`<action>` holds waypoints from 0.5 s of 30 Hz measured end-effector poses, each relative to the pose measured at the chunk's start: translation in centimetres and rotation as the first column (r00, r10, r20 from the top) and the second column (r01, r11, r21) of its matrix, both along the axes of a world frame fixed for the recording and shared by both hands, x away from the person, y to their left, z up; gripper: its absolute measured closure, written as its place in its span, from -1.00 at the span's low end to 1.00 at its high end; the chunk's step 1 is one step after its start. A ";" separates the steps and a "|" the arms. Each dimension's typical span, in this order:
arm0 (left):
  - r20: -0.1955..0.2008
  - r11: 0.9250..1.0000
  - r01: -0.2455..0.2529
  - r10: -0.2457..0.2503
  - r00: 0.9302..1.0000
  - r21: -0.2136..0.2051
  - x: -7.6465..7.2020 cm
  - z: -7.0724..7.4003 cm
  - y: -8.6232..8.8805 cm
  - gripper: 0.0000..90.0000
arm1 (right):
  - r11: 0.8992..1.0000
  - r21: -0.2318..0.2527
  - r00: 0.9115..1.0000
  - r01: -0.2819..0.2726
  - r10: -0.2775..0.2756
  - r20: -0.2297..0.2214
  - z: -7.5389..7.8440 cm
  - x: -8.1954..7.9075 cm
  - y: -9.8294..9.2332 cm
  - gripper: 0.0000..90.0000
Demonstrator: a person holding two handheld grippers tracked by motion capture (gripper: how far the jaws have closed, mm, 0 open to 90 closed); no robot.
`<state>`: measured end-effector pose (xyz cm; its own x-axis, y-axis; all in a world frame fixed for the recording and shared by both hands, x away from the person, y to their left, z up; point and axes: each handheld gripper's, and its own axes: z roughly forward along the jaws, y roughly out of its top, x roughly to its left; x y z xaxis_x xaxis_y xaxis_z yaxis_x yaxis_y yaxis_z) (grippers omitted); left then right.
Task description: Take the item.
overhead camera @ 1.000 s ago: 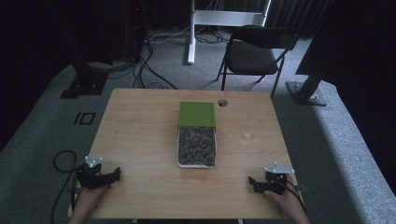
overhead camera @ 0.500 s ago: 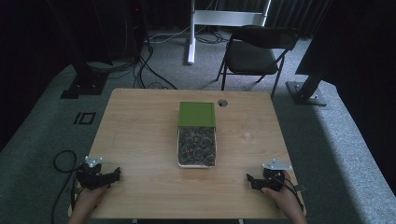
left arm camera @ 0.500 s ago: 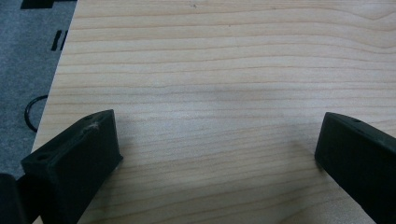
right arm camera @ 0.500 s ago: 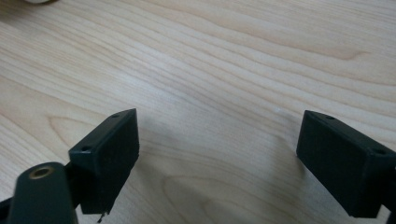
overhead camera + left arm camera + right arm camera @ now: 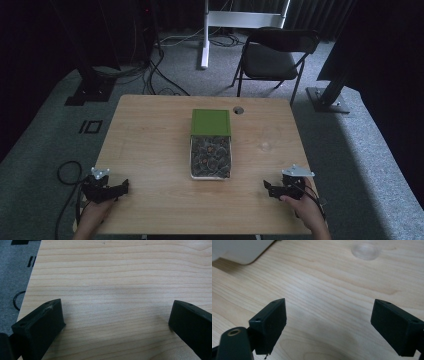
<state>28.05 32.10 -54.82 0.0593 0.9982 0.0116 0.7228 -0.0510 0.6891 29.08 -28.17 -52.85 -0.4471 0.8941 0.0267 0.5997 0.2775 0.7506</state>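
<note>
Your left hand-held gripper [image 5: 121, 188] sits at the near left corner of the wooden counter [image 5: 150, 145], its jaws spread wide with only bare wood between them in the left gripper view [image 5: 116, 315]. Your right hand-held gripper [image 5: 267, 189] sits near the near right corner, its jaws likewise wide apart and holding nothing, as the right gripper view [image 5: 328, 312] shows. The white tray [image 5: 210, 159], packed with small dark, speckled pieces you cannot tell apart from here, lies ahead of both grippers, roughly midway between them and well apart from each. A green box [image 5: 211, 122] touches the tray's far end. In the right gripper view, a rounded white corner of the tray [image 5: 244, 251] lies beyond the left jaw, and a faint round mark [image 5: 365, 251] shows on the wood further off.
</note>
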 end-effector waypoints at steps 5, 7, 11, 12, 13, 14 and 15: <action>0.000 1.000 0.000 0.000 1.000 0.000 0.0 0.0 0.0 -0.99 | 1.000 0.015 1.000 -0.006 0.006 0.012 0.7 0.3 0.3 -0.70; 0.000 1.000 0.001 -0.001 1.000 0.000 0.0 0.0 0.0 -0.99 | 1.000 0.017 1.000 -0.018 0.018 0.017 1.0 0.5 0.6 -0.70; 0.000 1.000 0.001 -0.001 1.000 0.000 0.0 0.0 0.0 -0.99 | 0.999 0.024 0.999 -0.022 0.021 0.025 1.4 0.8 1.0 -0.70; 0.000 1.000 0.000 0.000 1.000 0.000 0.0 0.0 0.0 -0.99 | 0.999 0.026 0.999 -0.023 0.022 0.028 1.6 0.9 1.1 -0.70; 0.000 1.000 0.000 0.000 1.000 0.000 0.0 0.0 0.0 -0.99 | 0.999 0.028 0.999 -0.026 0.025 0.033 1.9 1.1 1.3 -0.70; 0.000 1.000 0.000 0.000 1.000 0.000 0.0 0.0 0.0 -0.99 | 0.999 0.027 0.999 -0.028 0.027 0.035 2.0 1.1 1.4 -0.70; 0.000 1.000 0.000 0.000 1.000 0.000 0.0 0.0 0.0 -0.99 | 0.999 0.031 0.999 -0.027 0.026 0.037 2.1 1.2 1.5 -0.70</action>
